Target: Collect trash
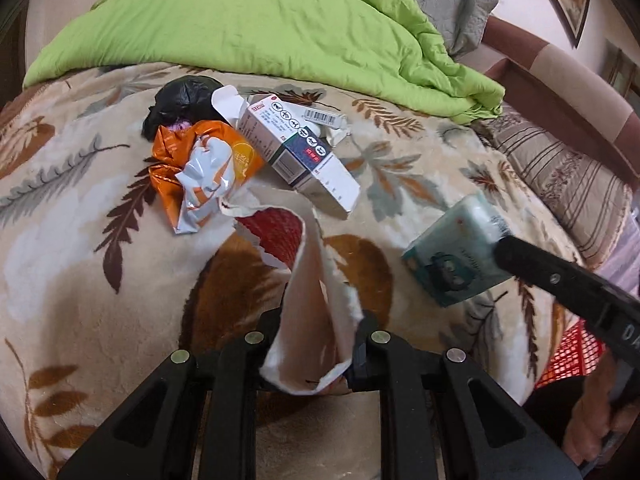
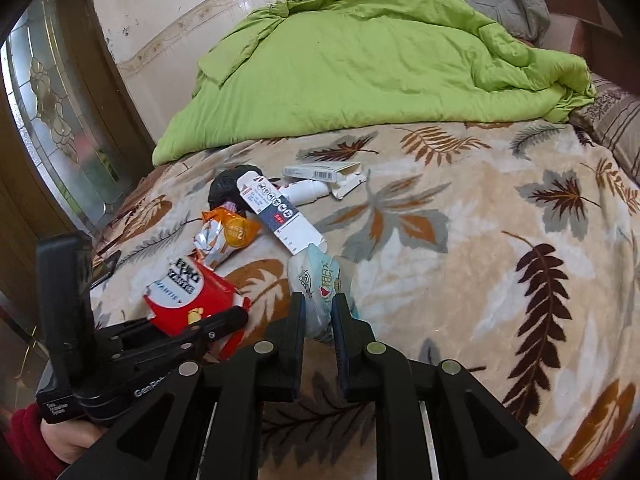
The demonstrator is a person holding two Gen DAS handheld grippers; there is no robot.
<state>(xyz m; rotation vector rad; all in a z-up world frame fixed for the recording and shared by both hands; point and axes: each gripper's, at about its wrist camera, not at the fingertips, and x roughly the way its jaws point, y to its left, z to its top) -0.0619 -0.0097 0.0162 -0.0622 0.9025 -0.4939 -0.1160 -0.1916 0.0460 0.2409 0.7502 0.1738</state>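
Left gripper (image 1: 318,344): fingers clenched on a torn red-and-white carton (image 1: 308,280), which rises between the two fingers and folds away above them; the right wrist view shows its printed red face (image 2: 192,300) pinched at the lower edge.
Right gripper (image 2: 319,316): fingers clamped on a pale teal tissue packet (image 2: 320,280); the packet stands up between the fingertips, most of it beyond them. In the left wrist view it hangs off the finger end (image 1: 456,248), above the blanket.
Landmark: long white medicine box (image 1: 304,156), lying on the leaf-print blanket (image 1: 100,240).
Orange wrapper (image 1: 204,172): crumpled, just left of the box, touching it.
Black bag (image 1: 180,104): behind the wrapper, at the box's far end.
Small barcode box (image 1: 320,118): just behind the medicine box.
Held carton: near side of the medicine box.
Green quilt (image 1: 260,28): heaped well behind the box.
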